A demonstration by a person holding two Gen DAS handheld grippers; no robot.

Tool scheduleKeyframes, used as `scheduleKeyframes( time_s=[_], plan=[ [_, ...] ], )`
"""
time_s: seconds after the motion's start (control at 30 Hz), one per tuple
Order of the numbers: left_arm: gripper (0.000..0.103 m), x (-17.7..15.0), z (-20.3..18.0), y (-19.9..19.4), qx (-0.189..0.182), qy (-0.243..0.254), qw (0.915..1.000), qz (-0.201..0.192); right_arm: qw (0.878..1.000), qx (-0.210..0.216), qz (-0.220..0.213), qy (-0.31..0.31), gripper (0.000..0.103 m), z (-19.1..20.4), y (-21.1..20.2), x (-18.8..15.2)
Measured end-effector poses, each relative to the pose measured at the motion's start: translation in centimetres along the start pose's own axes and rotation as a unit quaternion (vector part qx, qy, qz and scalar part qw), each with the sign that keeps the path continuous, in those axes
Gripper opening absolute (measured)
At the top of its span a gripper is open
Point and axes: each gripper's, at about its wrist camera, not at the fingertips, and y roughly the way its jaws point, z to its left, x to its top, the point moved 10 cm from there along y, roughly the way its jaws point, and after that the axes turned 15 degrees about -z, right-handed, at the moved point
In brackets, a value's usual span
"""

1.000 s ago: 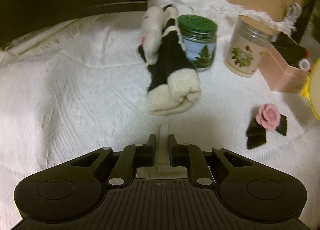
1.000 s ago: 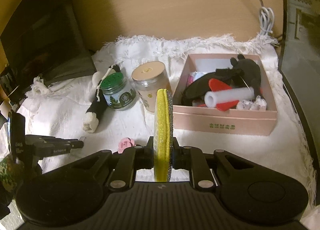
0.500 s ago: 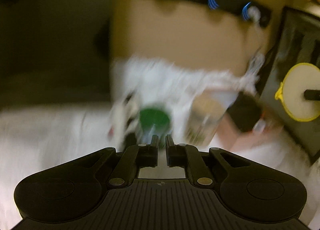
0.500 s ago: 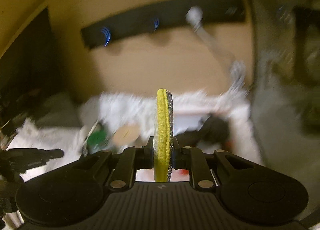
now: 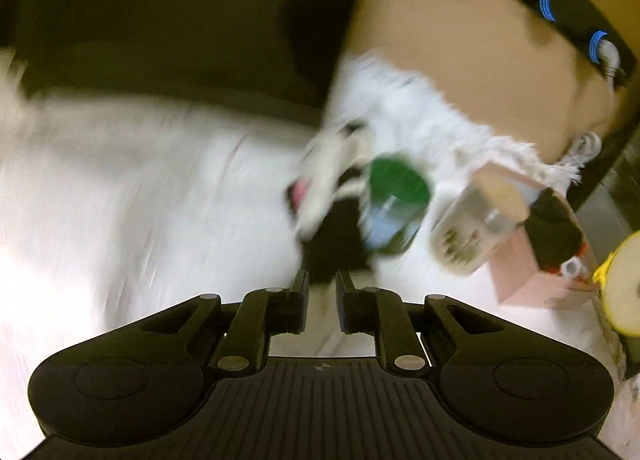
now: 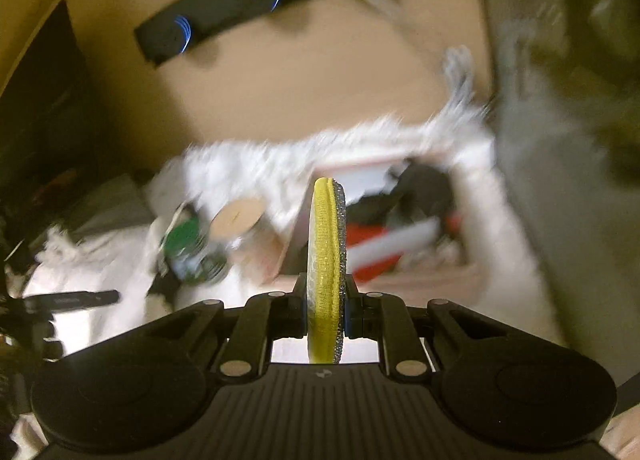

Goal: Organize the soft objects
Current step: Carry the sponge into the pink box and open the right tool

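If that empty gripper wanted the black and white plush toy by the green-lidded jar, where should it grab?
Probably the black middle of the plush toy, the part nearest the left gripper. It lies lengthwise pointing away, so closing across its narrow width from straight ahead looks easiest; the green-lidded jar crowds its right side.

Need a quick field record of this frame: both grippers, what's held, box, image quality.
left gripper: jaws slightly apart, holding nothing
right gripper: shut on yellow sponge pad, pad upright and edge-on
pink box: open, ahead of the right gripper, already holds dark and red-white items
black-and-white plush: on the white cloth, beside the green-lidded jar
image quality: heavy motion blur in both views
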Motion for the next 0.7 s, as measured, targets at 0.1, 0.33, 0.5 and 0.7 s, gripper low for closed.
scheduleKeyframes(
  time_s=[0.1, 0.33, 0.5, 0.7],
  plan=[
    [0.016, -2.3, -0.9, -0.1, -0.042, 0.051, 0.9978, 0.005, 0.998, 0.039, 0.041, 0.028, 0.015, 1.8, 1.2, -2.5],
    [0.019, -5.3, -4.5, 2.3, -0.105, 0.253, 0.9608, 0.039, 0.989, 0.072, 0.114, 0.062, 0.015, 4.1, 2.5, -7.1],
    [0.022, -6.9, -3.6, 3.8, -0.110, 0.325, 0.9349, 0.091, 0.990, 0.038, 0.126, 0.041, 0.015, 3.8, 2.4, -9.0],
    [0.022, -6.7, -3.5, 4.6, -0.135, 0.321, 0.9292, 0.124, 0.989, -0.003, 0.143, 0.039, 0.018, 1.8, 2.0, -11.1]
  ],
)
